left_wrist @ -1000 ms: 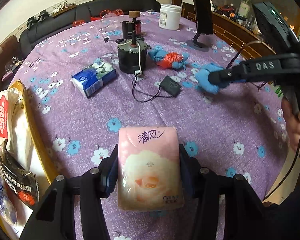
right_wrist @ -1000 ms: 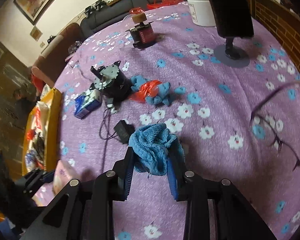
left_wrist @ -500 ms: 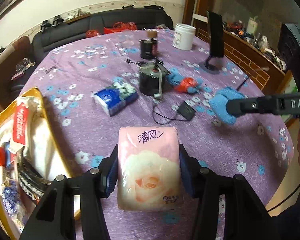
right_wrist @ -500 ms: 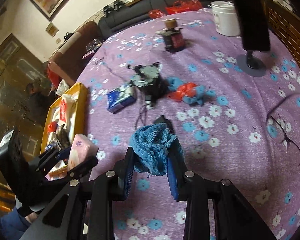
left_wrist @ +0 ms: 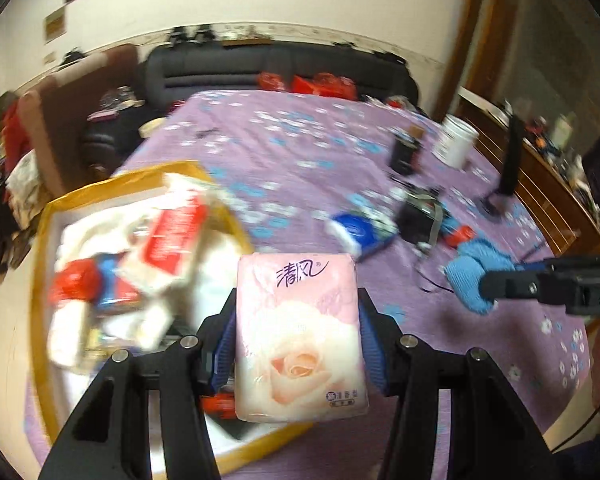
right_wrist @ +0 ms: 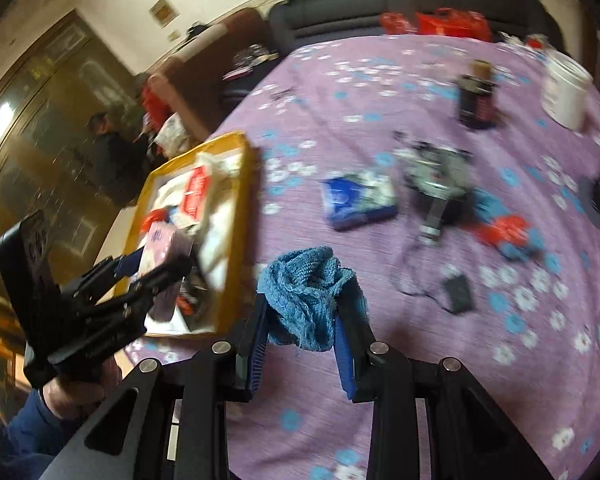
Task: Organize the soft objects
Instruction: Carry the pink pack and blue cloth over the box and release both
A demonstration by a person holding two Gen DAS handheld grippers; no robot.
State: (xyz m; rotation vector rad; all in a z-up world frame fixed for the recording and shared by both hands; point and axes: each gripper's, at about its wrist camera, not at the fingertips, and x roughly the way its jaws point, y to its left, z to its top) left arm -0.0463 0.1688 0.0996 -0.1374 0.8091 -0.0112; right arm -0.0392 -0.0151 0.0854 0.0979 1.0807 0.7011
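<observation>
The tray [right_wrist: 242, 216] sits at the table's [right_wrist: 380, 400] left edge, tissue pack [right_wrist: 358, 198] mid-table.

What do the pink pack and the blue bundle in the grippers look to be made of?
Pink pack: tissues in glossy printed plastic film, judging by its sheen. Blue bundle: knitted yarn, matte; stitches show and it bunches limply.

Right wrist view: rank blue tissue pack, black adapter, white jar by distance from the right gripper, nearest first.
From the right gripper, which is shut on the blue knit cloth:
1. Black adapter, just off to the right on the cloth.
2. Blue tissue pack, mid-table, straight ahead.
3. White jar, far right edge.
</observation>
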